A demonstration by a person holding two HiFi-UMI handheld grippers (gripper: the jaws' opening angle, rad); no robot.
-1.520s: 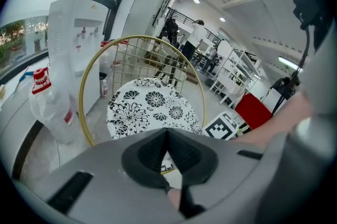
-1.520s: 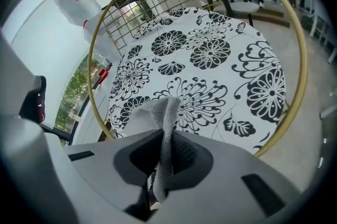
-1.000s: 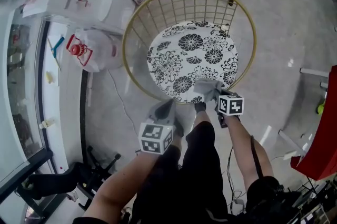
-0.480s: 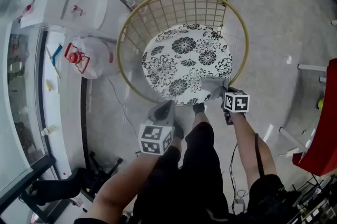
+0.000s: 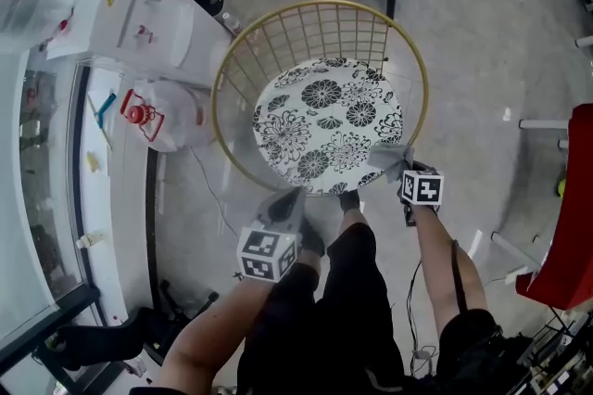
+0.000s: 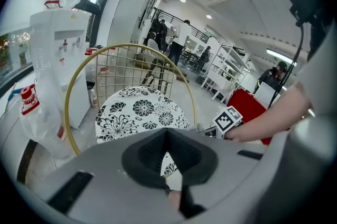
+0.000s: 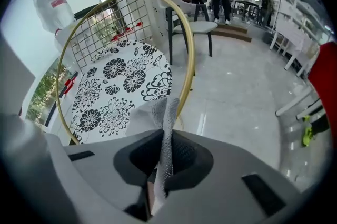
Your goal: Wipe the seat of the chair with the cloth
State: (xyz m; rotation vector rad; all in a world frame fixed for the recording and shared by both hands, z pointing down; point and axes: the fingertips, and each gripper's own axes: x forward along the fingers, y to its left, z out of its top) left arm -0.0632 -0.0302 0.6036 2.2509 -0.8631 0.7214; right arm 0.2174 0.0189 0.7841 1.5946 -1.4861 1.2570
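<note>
The right gripper's [image 7: 164, 149] jaws are squeezed tight on a thin grey cloth [image 7: 164, 112] with a bumpy, net-like look. The cloth stands up between them and flops out past their tips. From the head view, the cloth [image 5: 387, 159] sits on the near right edge of the round chair seat [image 5: 320, 120], which is white with black flowers, just inside the gold wire ring [image 5: 419, 96] that goes around it. The left gripper's [image 6: 167, 136] jaws are pressed together at the tips with nothing in them. The head view shows the left gripper [image 5: 283, 210] held off the chair, near the front edge of the seat, above the shiny floor [image 5: 491, 41]. Only the left gripper view shows the other gripper's checkered cube [image 6: 227, 120] from the side. Only the right gripper view shows a grey chair [image 7: 192, 20] far behind.
</note>
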